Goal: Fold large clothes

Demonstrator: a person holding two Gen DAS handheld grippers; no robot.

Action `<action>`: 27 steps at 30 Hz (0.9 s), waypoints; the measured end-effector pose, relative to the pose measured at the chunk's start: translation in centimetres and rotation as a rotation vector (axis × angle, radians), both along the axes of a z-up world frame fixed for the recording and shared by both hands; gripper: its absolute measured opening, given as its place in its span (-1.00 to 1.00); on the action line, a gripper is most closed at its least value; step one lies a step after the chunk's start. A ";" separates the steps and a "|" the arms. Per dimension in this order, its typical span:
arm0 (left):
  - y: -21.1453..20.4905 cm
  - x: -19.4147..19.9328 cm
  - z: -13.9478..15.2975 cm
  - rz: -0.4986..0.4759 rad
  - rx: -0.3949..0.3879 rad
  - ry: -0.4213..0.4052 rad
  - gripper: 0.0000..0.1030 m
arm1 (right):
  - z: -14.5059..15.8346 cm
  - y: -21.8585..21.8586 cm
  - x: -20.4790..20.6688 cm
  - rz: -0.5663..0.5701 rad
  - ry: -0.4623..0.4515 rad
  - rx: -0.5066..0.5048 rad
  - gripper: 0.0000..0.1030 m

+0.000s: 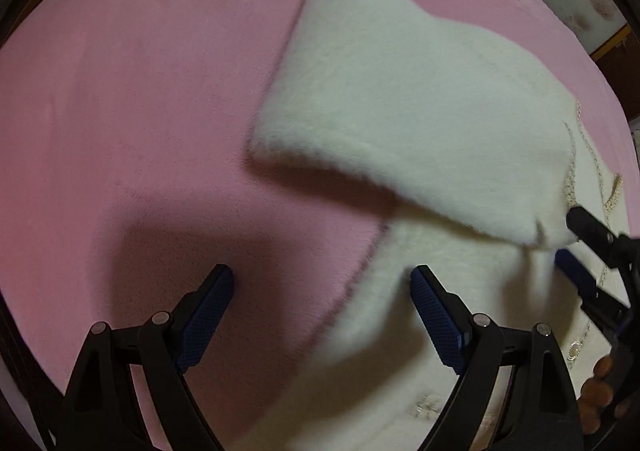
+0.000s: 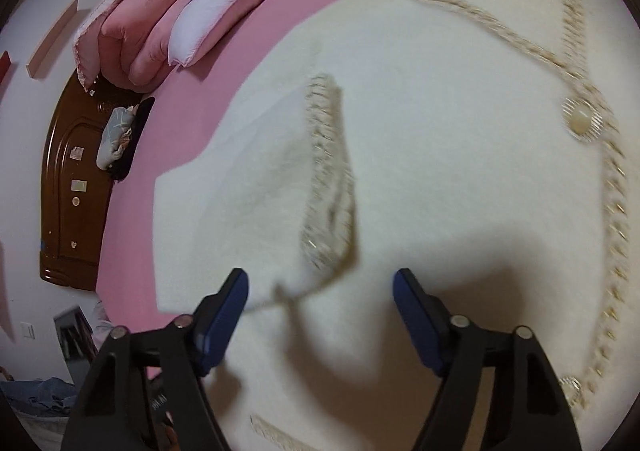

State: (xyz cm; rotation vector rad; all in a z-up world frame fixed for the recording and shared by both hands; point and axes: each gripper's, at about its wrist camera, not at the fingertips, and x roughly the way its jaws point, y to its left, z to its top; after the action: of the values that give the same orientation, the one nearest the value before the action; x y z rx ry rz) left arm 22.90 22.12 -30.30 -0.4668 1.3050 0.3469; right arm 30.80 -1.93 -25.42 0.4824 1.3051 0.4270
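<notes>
- Fluffy cream fleece jacket (image 1: 400,99) with braided gold trim (image 2: 612,187) lies flat on the matte pink bedsheet (image 1: 120,91), filling centre-right of both views.
- Its sleeve cuff (image 2: 324,179) is folded across the body.
- Left gripper (image 1: 322,291), blue ribbed pads, gapes wide over the jacket's edge, empty.
- Right gripper (image 2: 320,291) is partly open, with the cuff corner between its pads, not pinched.
- Puffy pink pillows (image 2: 148,35) are stacked upper left.

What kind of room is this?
Most likely a bedroom: a pink bedsheet covers a wide bed, pillows are stacked at one end, and a carved wooden headboard stands against the wall.
</notes>
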 end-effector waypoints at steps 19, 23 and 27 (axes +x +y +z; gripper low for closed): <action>0.8 6.7 -1.5 -0.143 0.058 -0.078 0.72 | 16.8 -4.0 1.2 -0.222 -0.472 -0.209 -0.86; 0.3 6.1 -2.2 -0.154 0.066 -0.075 0.72 | 16.9 -10.0 -0.7 -0.328 -0.443 -0.325 -0.86; 1.6 6.0 -2.0 -0.163 0.106 -0.064 0.73 | 12.4 -15.3 -2.4 -0.410 -0.306 -0.406 -0.86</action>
State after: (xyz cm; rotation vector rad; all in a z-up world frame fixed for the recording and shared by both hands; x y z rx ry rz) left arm 28.88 23.73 -32.30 -0.2783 1.2464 0.2609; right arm 28.39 -17.23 -12.97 0.3144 0.9315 -0.1069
